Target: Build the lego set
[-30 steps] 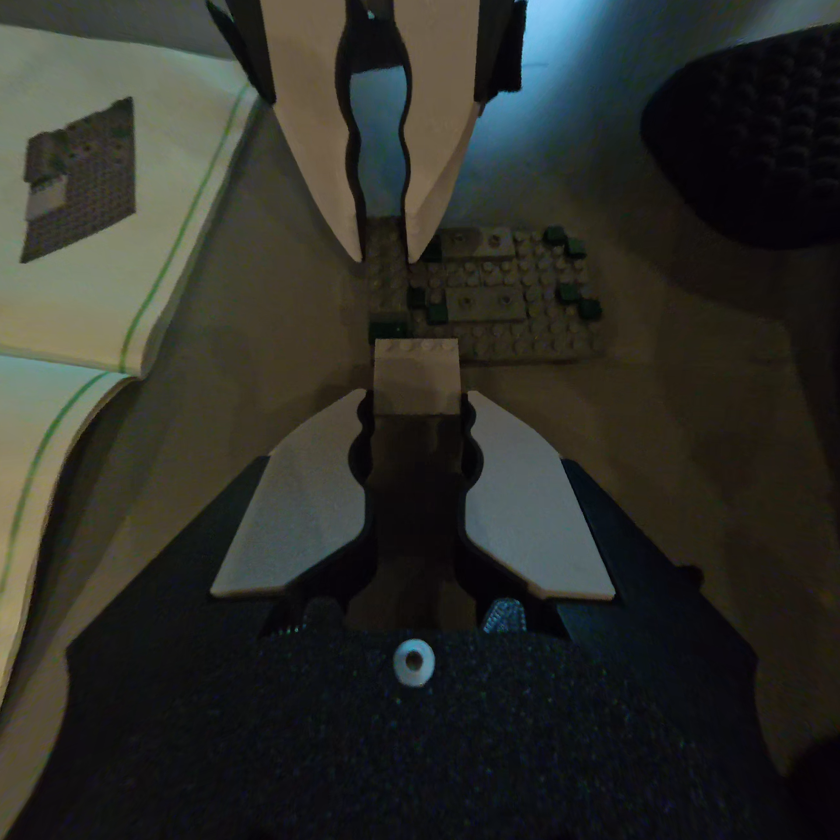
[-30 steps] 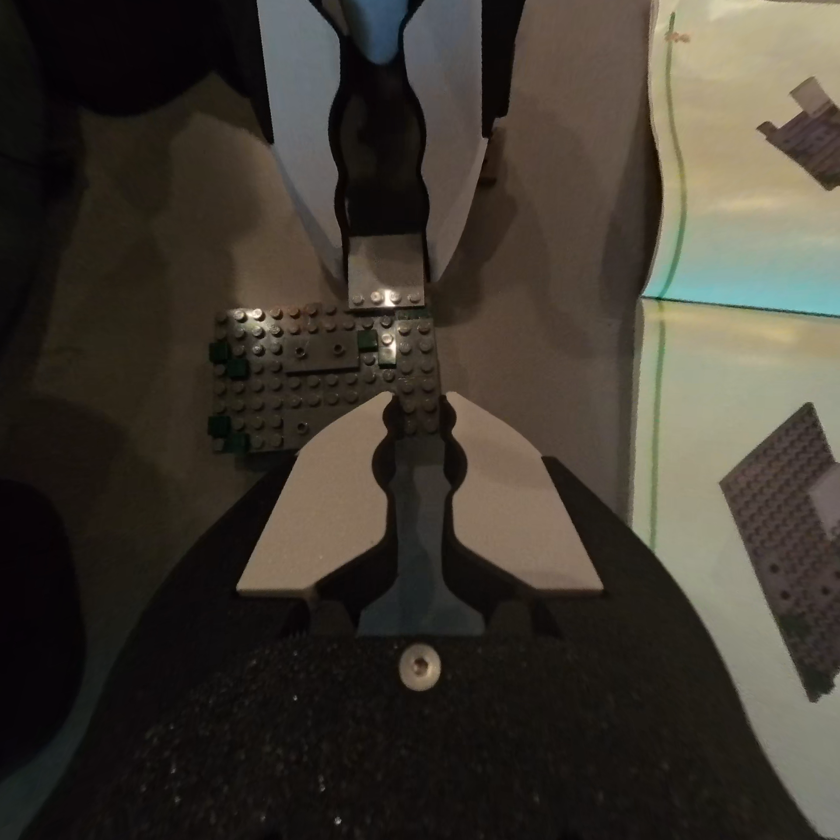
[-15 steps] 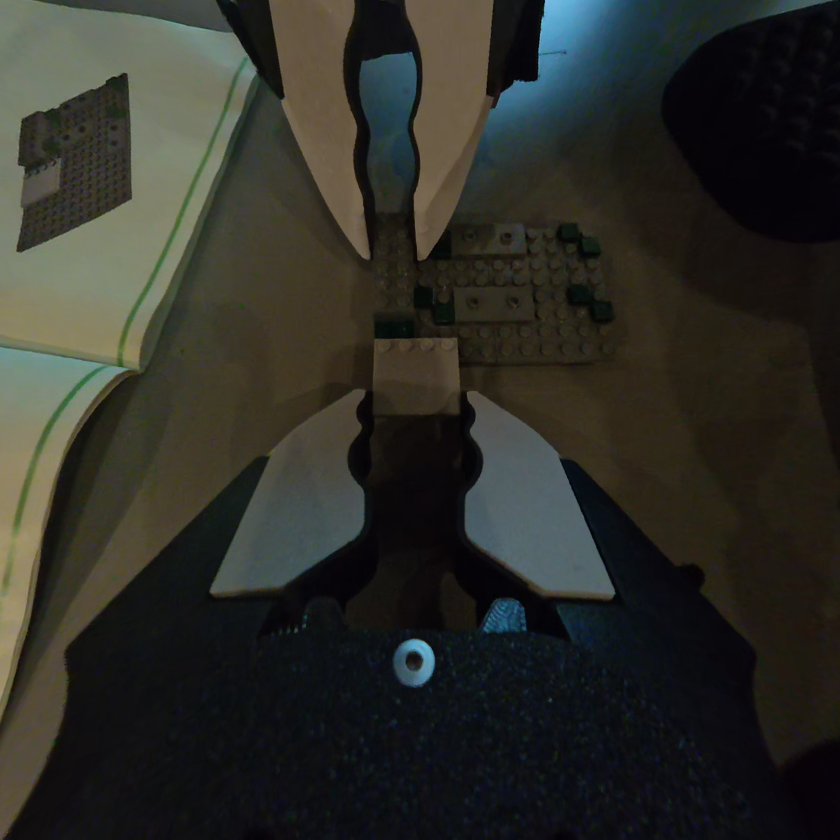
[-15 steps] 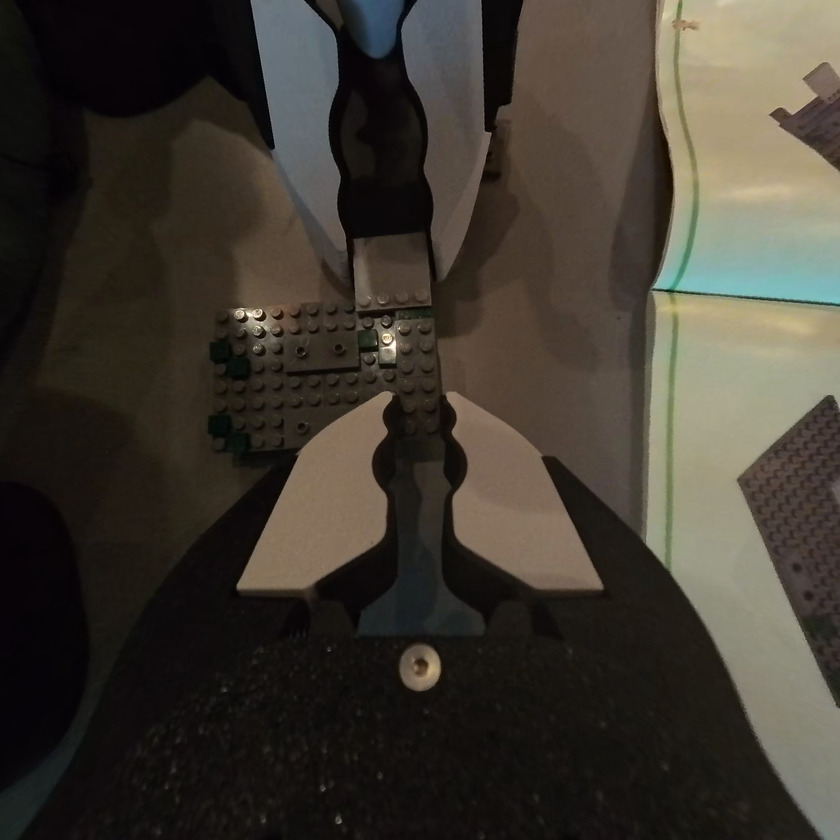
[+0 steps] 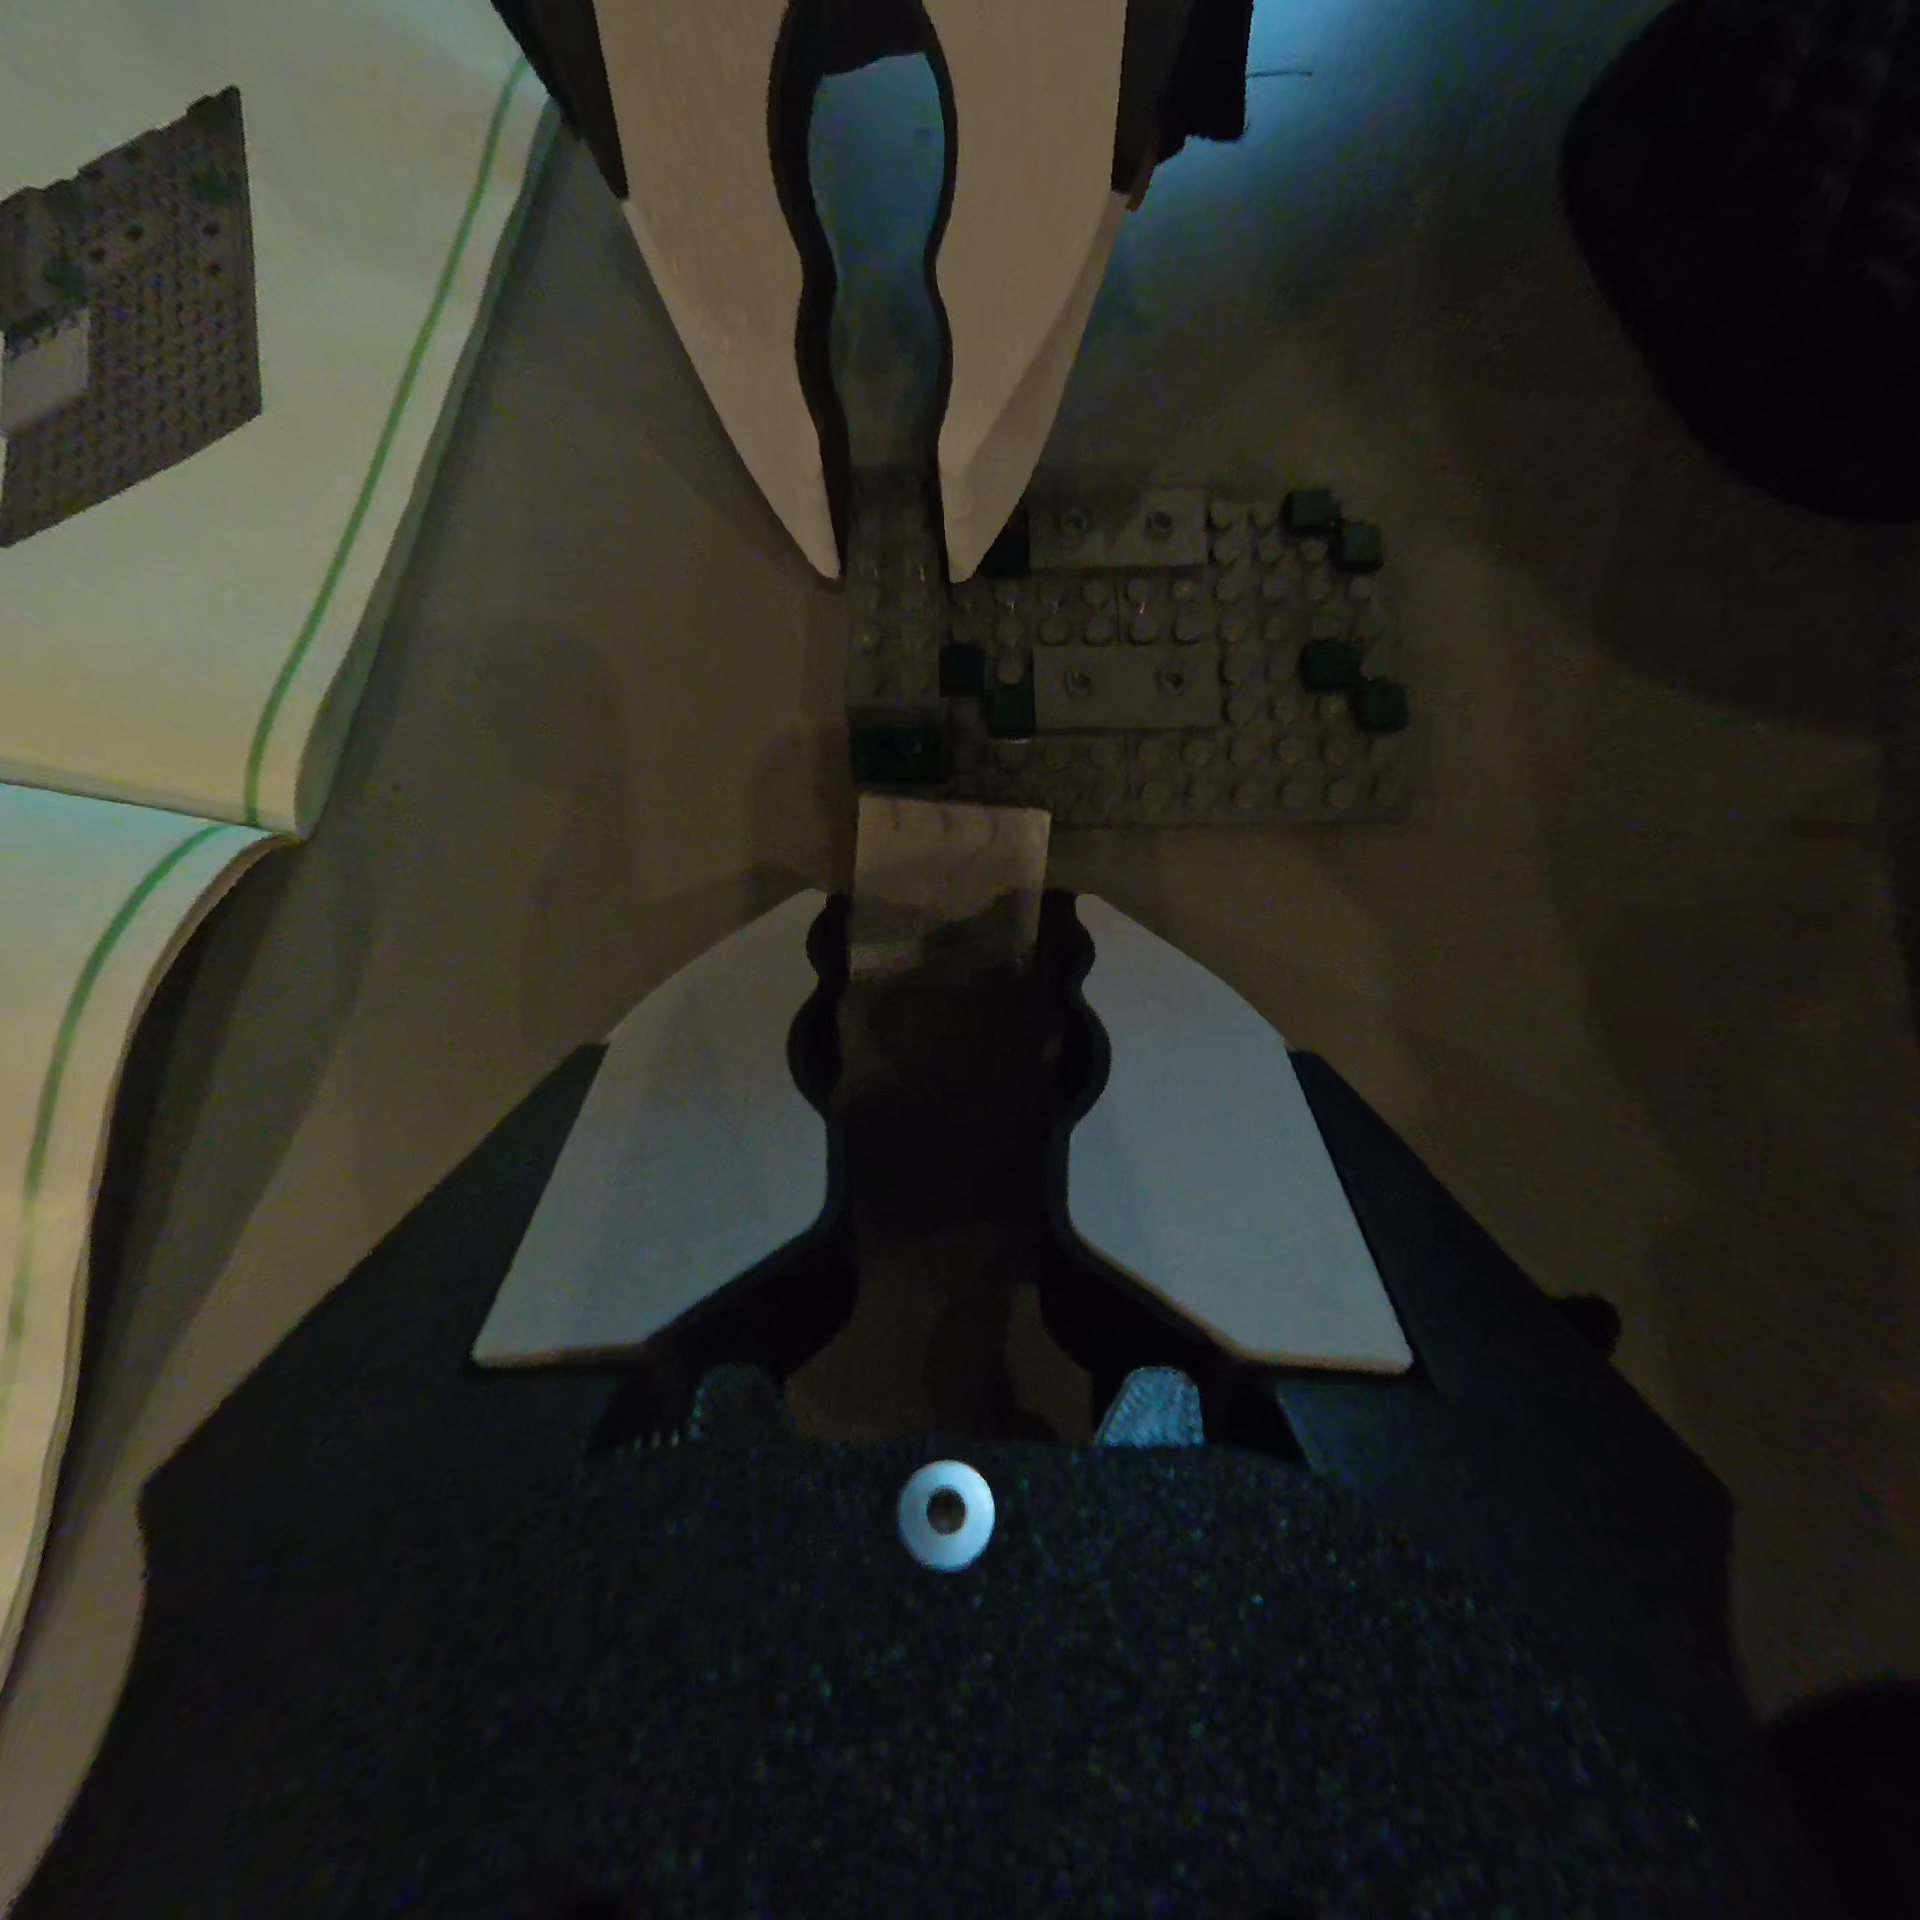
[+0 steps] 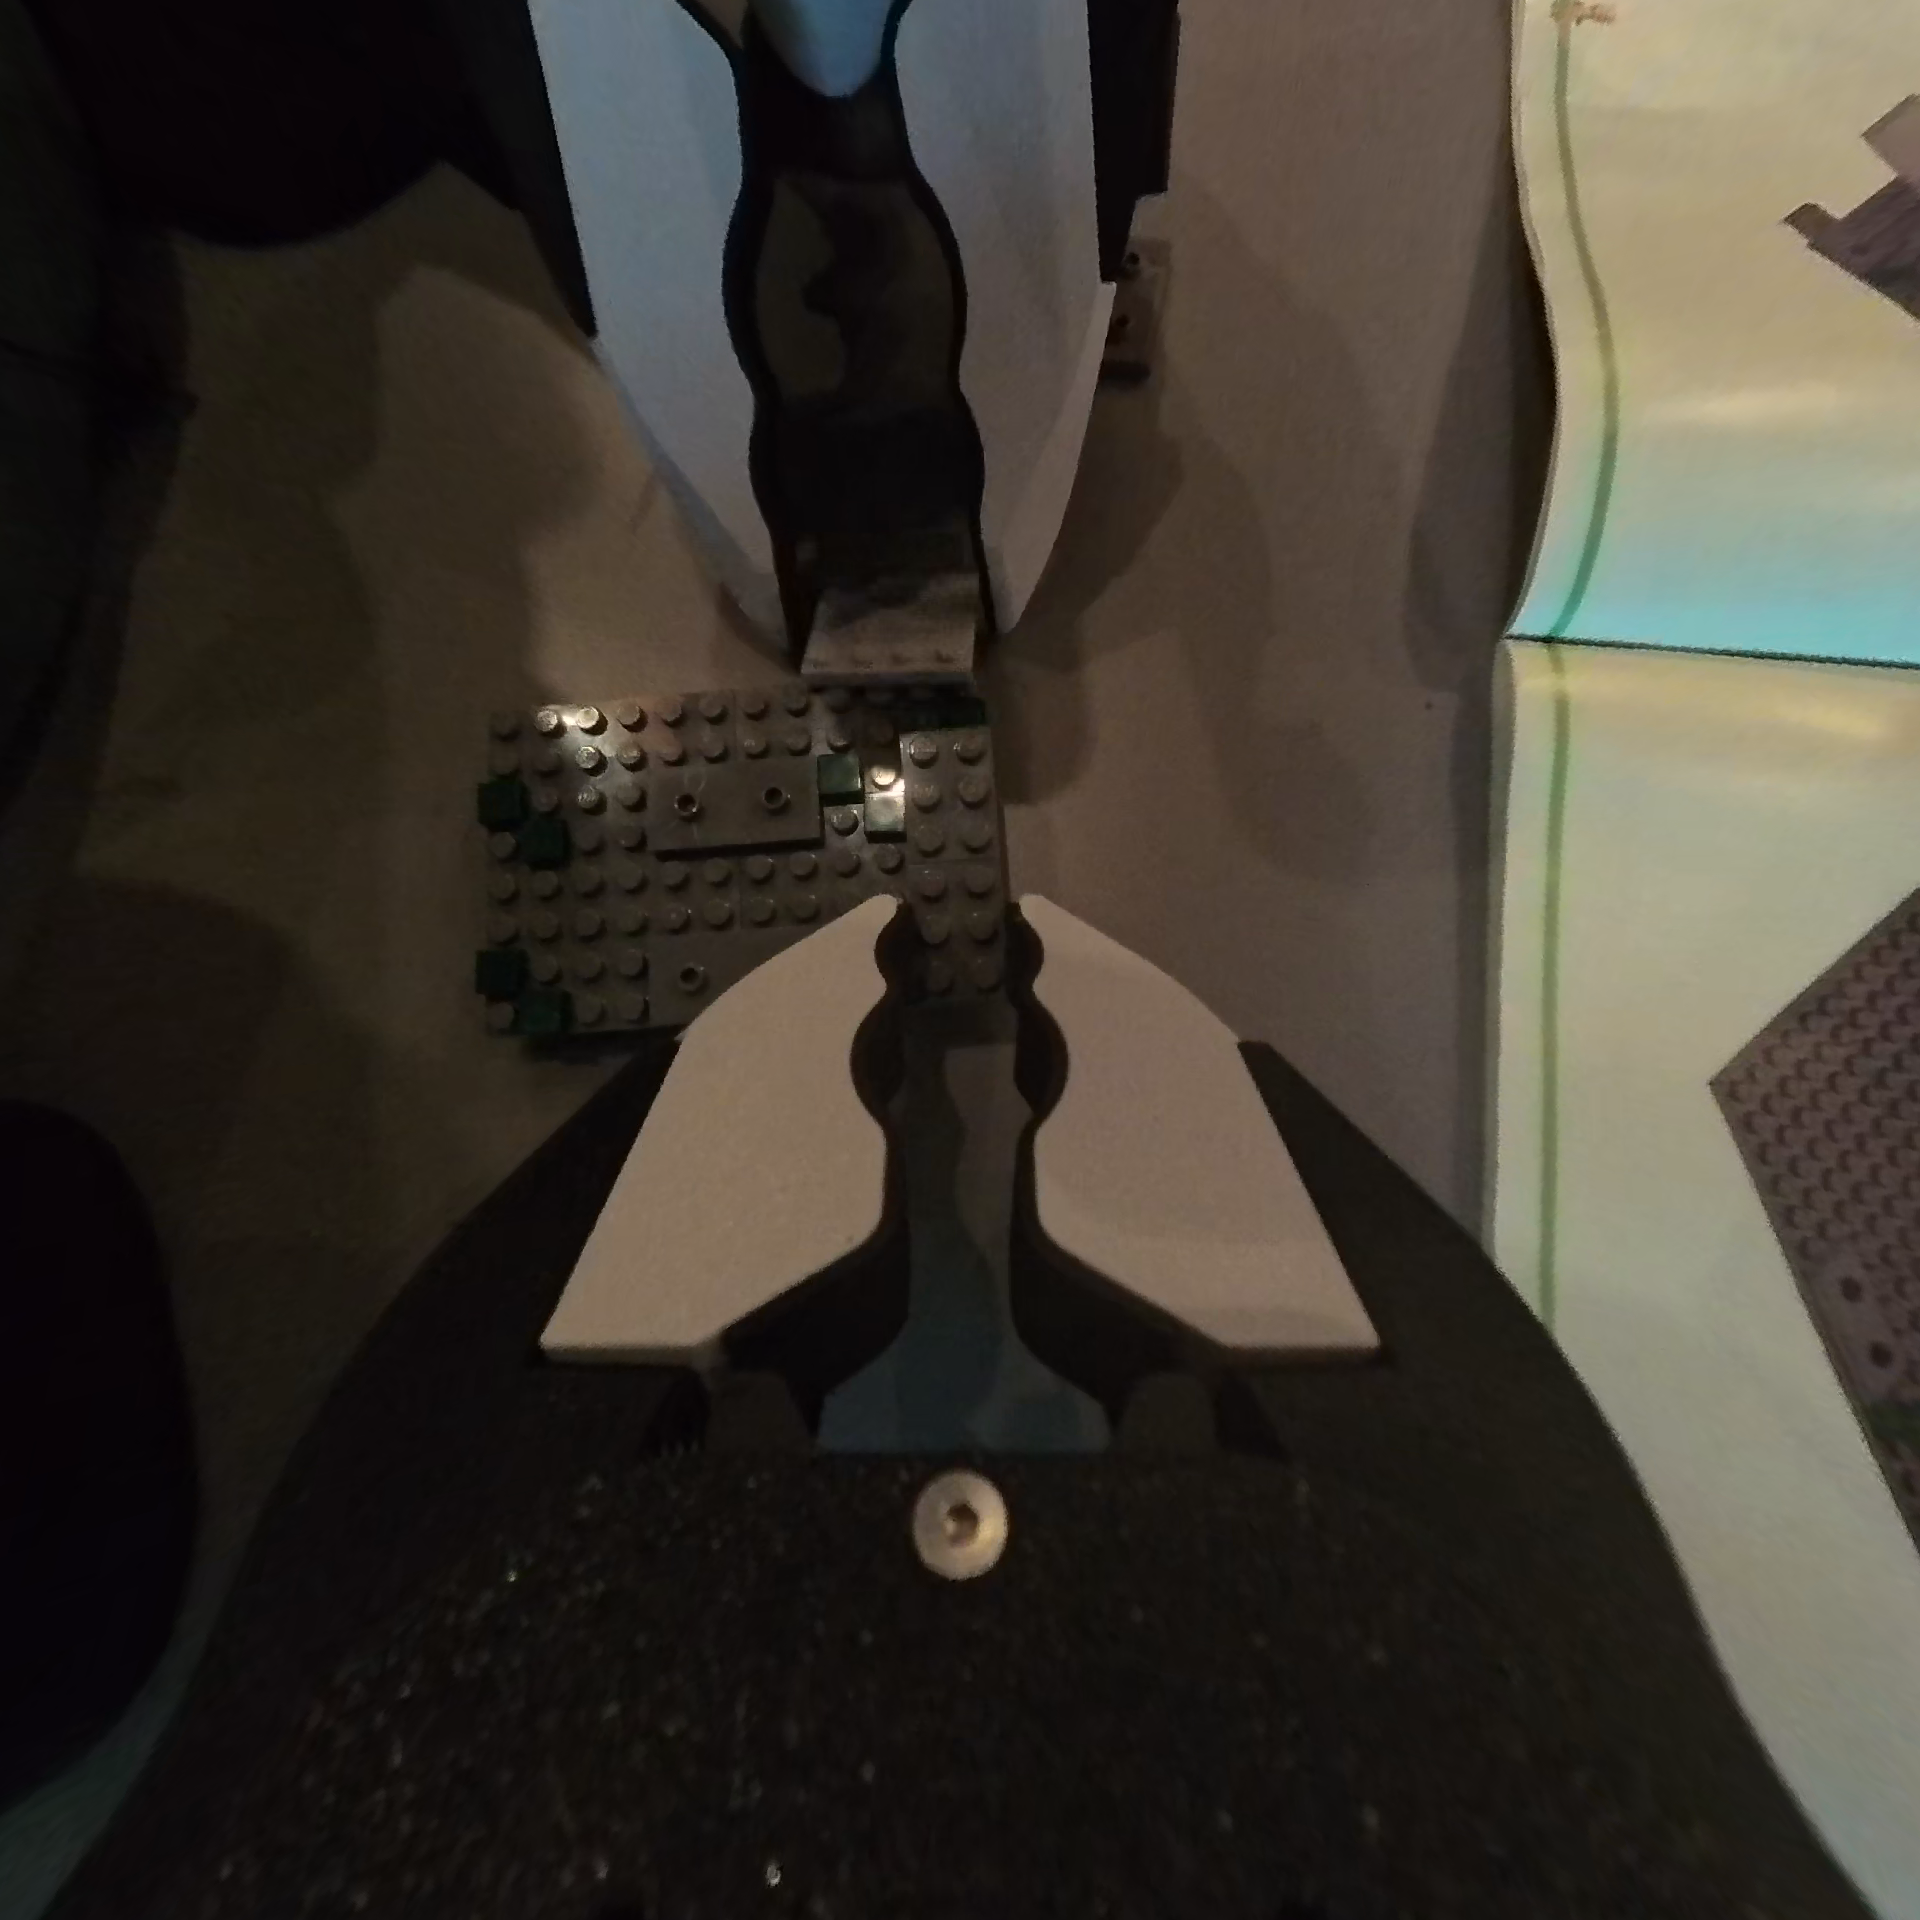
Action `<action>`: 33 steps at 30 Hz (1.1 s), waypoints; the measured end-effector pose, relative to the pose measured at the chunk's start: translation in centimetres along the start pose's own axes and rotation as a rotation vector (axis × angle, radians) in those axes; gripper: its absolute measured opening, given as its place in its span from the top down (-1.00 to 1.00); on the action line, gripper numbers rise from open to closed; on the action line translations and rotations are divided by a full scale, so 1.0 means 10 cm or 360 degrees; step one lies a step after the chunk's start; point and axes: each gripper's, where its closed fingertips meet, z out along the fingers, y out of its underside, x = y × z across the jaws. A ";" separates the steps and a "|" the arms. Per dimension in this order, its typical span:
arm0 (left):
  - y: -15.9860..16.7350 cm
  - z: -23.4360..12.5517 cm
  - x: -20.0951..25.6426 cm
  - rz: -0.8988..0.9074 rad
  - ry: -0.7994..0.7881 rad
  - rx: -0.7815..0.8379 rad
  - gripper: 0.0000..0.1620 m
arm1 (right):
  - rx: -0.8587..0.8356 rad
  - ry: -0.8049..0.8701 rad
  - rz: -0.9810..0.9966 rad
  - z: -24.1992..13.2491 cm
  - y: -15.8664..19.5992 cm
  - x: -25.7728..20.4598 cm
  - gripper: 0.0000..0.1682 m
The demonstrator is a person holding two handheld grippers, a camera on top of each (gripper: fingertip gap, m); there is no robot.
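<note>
Two grippers meet over the grey baseplate [image 5: 1195,717]: left gripper [image 5: 948,914] jaws clamp a pale plate [image 5: 948,862], right gripper [image 6: 958,920] jaws narrow around the baseplate's end strip.

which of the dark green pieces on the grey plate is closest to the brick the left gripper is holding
The wide dark green piece at the baseplate corner, directly beyond the light grey brick in the left gripper. The other green pieces are smaller and sit farther in.

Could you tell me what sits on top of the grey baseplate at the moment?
On the grey baseplate sit dark green studs and a flat grey tile. The right claw covers its near corner.
</note>
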 end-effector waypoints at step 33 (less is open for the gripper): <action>-0.05 -0.04 0.04 0.0067 0.0023 0.0020 0.61 | -0.0124 0.0053 0.0038 0.03 0.05 -0.01 0.80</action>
